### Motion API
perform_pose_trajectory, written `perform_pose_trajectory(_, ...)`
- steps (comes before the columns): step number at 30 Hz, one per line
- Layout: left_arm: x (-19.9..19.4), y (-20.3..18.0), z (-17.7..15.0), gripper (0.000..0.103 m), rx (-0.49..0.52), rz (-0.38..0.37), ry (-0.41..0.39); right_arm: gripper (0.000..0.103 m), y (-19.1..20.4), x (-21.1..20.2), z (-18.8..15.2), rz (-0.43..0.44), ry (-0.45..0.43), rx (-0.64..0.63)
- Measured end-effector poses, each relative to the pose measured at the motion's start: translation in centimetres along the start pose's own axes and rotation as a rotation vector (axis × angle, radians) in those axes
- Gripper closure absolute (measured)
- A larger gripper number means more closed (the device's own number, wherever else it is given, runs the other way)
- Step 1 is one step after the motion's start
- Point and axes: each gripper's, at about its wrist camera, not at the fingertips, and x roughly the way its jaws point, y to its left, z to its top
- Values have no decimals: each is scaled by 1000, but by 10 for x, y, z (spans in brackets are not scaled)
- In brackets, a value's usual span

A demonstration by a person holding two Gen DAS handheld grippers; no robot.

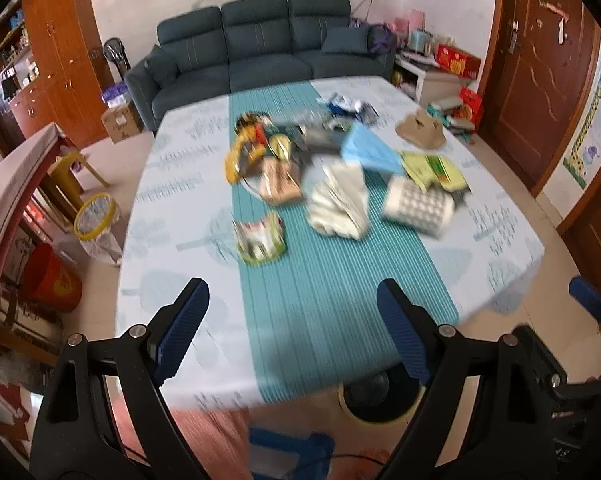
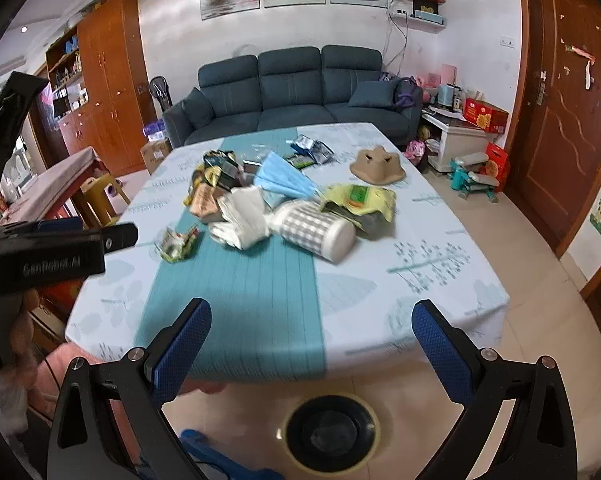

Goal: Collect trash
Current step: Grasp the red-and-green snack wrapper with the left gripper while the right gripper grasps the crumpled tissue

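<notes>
A pile of trash lies mid-table: a blue face mask [image 1: 370, 150] [image 2: 282, 180], crumpled white tissue [image 1: 340, 202] [image 2: 242, 218], a checked white roll [image 1: 418, 206] [image 2: 316, 230], a yellow-green wrapper [image 1: 434, 170] [image 2: 360, 198], a small crumpled wrapper [image 1: 260, 238] [image 2: 178, 242], snack packets [image 1: 252, 146] [image 2: 212, 176] and a brown cardboard piece [image 1: 420, 130] [image 2: 376, 166]. My left gripper [image 1: 292, 328] is open and empty above the table's near edge. My right gripper [image 2: 312, 344] is open and empty, also at the near edge. The left gripper's body [image 2: 52, 250] shows at the left of the right wrist view.
The table [image 1: 480, 248] [image 2: 420, 288] has a light cloth and a teal runner. A yellow-rimmed black bin [image 1: 380, 400] [image 2: 330, 432] stands on the floor below the near edge. A second lined yellow bin [image 1: 96, 216] and a red bucket [image 1: 50, 280] stand left. A sofa [image 2: 292, 92] is behind.
</notes>
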Motion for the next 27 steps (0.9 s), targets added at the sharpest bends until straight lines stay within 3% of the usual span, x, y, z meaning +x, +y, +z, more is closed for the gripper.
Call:
perform_pose_trajectory(5, 14, 37, 34, 19, -29, -12, -6, 1, 16, 15, 17, 19, -24, 30)
perform_pose_trajectory(12, 58, 82, 61, 19, -41, -146, 165, 1, 44, 47, 49, 66, -56, 67)
perform_pose_trajectory(17, 83, 101, 64, 19, -22, -168, 184, 1, 76, 81, 70, 70, -7, 22)
perform_pose_trajectory(21, 114, 118, 67, 19, -37, -183, 263, 2, 98, 111, 83, 36, 23, -17)
perform_pose_trajectory(23, 131, 129, 67, 24, -73, -203, 308, 9, 105, 131, 87, 37, 56, -22)
perform_pose_trajectory(25, 145, 141, 66, 29, -105, -209, 339, 28, 111, 154, 91, 39, 104, -23)
perform_pose_trajectory(27, 156, 153, 66, 29, -142, -221, 363, 28, 115, 176, 93, 24, 145, -26)
